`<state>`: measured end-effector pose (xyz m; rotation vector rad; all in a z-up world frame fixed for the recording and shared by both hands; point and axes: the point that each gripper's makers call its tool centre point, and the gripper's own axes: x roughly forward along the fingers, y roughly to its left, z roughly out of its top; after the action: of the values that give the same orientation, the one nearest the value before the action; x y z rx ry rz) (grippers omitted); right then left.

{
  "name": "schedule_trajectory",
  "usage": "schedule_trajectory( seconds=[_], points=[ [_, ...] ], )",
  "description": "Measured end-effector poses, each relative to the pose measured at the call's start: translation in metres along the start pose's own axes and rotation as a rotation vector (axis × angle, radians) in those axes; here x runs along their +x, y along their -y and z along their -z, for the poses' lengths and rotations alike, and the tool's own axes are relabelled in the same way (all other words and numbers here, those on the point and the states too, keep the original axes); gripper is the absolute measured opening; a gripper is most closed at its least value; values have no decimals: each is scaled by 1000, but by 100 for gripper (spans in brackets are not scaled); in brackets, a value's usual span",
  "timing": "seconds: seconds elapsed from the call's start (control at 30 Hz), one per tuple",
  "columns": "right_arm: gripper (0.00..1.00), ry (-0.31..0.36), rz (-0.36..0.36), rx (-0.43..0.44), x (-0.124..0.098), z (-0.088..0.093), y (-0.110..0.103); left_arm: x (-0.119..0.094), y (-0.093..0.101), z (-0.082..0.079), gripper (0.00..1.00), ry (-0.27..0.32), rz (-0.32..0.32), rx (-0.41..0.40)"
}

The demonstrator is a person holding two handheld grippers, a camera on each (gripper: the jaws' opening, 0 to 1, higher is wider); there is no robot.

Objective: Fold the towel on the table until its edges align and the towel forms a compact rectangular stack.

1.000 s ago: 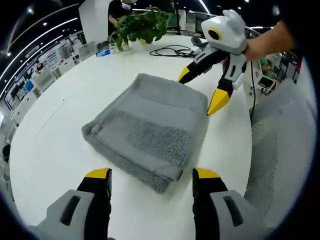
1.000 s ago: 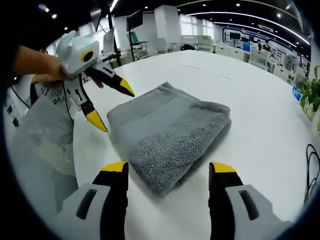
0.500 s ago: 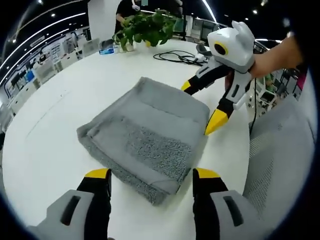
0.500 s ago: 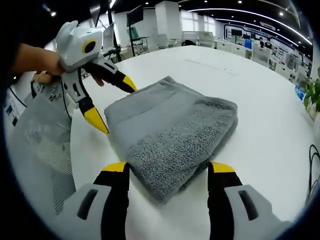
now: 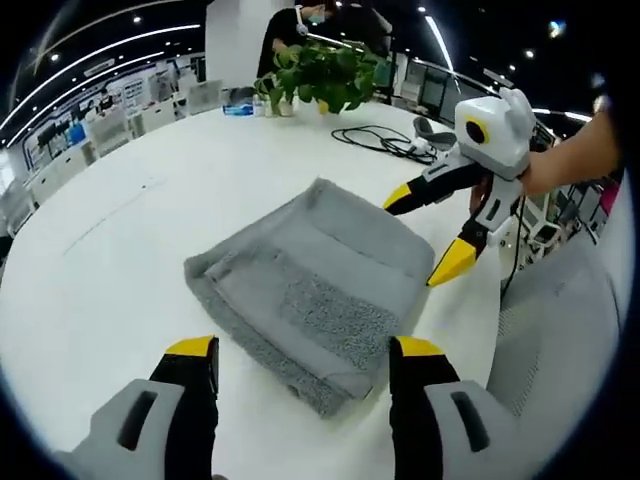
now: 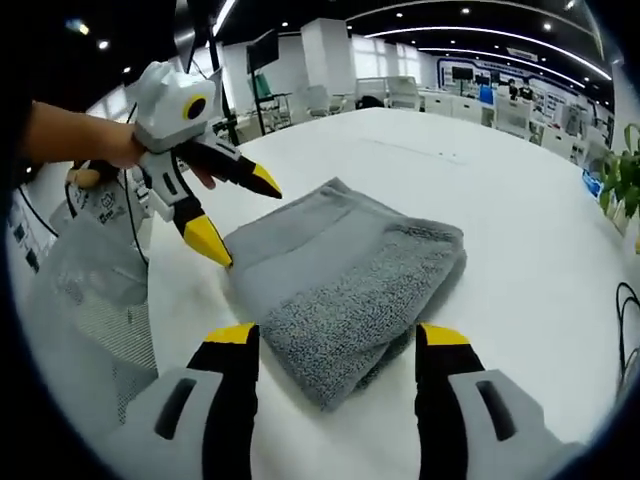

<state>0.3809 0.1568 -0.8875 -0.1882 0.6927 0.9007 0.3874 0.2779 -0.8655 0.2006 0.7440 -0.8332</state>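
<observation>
Bare table (image 5: 110, 250) lies open on the towel's (image 5: 310, 285) far side; the potted plant (image 5: 325, 75) and black cable (image 5: 375, 138) stand well apart at the far edge; the right gripper (image 5: 440, 232), jaws spread, flanks one towel corner, the left gripper (image 6: 240, 215) the opposite corner, narrowing approach there.

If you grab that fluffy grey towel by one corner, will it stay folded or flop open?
The folded grey terry towel looks soft and thick, so it would probably droop and unfold. It lies flat on the white table, so a push should slide it, perhaps bunching, never rolling.
</observation>
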Motion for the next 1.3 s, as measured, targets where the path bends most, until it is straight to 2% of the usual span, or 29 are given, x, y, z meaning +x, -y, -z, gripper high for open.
schedule_trajectory(
  seconds=[0.07, 0.17, 0.33, 0.5, 0.6, 0.8, 0.83, 0.93, 1.03, 1.13, 1.23, 1.3],
  points=[
    [63, 2, 4, 6, 2, -1, 1, -1, -5, 1, 70, -8, -19, -14],
    [63, -4, 18, 22, 4, 0, 4, 0, -17, 12, 68, -74, -85, 54],
    [64, -33, 35, 9, 9, 8, 5, 10, -21, 23, 75, -132, -119, 49],
    [64, -67, 43, 16, 10, 16, 5, 15, -17, 23, 78, -150, -119, 125],
    [62, -61, 37, 18, 10, 14, 5, 13, -19, 21, 78, -150, -121, 123],
    [60, -24, 8, -9, 4, 6, -2, 3, -12, 11, 73, -86, -70, 136],
    [61, -26, 5, -15, 4, 6, -4, 2, -7, 11, 72, -68, -46, 146],
    [69, -34, -13, -30, 5, 10, -10, 2, 3, 20, 74, -76, -9, 149],
    [68, -50, -9, -53, 4, 13, -14, 3, 10, 23, 74, -69, 6, 165],
    [68, -60, 3, -53, 6, 15, -11, 8, 13, 32, 74, -96, 9, 179],
    [67, -73, 5, -60, 10, 18, -9, 13, 16, 41, 73, -125, 10, 231],
    [67, -80, -2, -60, 13, 21, -6, 15, 17, 42, 72, -127, 10, 229]
  ],
)
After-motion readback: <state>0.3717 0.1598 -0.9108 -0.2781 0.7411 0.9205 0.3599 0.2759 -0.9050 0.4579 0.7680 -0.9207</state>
